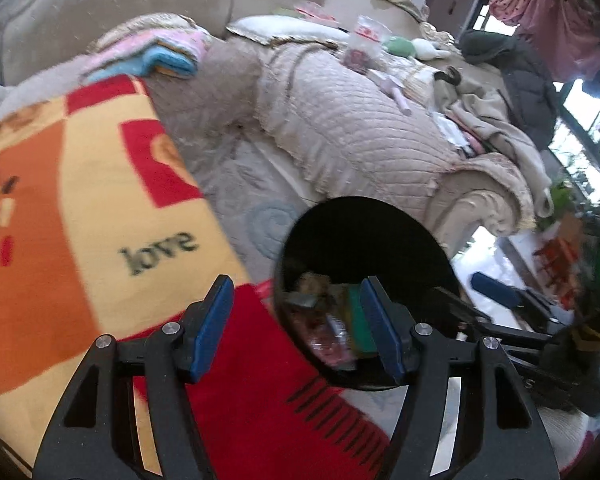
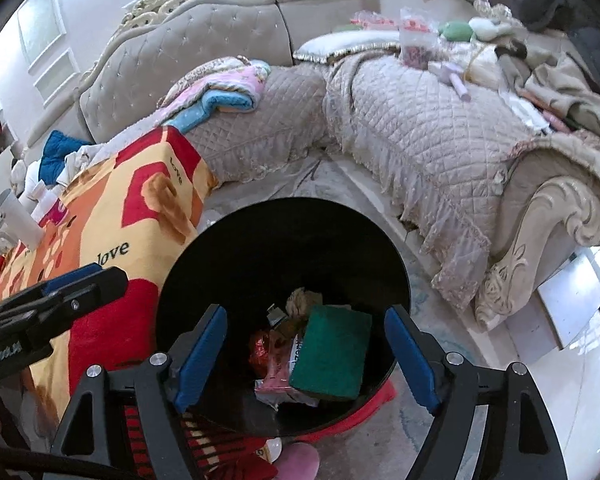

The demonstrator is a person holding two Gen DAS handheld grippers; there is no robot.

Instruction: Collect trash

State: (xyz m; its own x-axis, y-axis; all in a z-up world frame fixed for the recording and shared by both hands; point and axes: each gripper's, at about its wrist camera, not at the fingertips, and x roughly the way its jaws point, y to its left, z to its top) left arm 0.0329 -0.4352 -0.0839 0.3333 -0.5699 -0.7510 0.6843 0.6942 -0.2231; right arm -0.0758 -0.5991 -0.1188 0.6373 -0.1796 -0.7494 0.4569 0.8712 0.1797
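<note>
Living-room clutter all round, and right up close both tools hang spread and empty. Right gripper (image 2: 305,354) sits over the black bin (image 2: 204,248), blue pads wide apart, nothing between them. Left gripper (image 1: 298,326) is just as wide, one pad over the red-and-orange blanket (image 1: 100,200), the other across the bin's (image 1: 380,216) near rim.

Down in the bin lies the collected trash: a green sponge (image 2: 332,352) on top, propped on a pink wrapper (image 2: 278,376), a red foil scrap (image 2: 260,350) beside it, a crumpled brownish wad (image 2: 302,300) toward the far wall.

So what can go wrong? My read: the bin stands hard against the blanket's hanging edge, and a low swing from either tool could catch the rim and tip it onto the pale rug (image 2: 260,188). The left arm shows at the right view's left edge, near the bin, so the two tools could clash if both head the same way.

Further out, along the quilted sofa (image 2: 440,132), a clear bag (image 2: 416,40) of red bits and a pale pink tube (image 2: 458,84) lie on the seat's far edge. Whether they count as trash I cannot tell; taking a keeper is a risk, and thin plastic may slip from hard pads.
</note>
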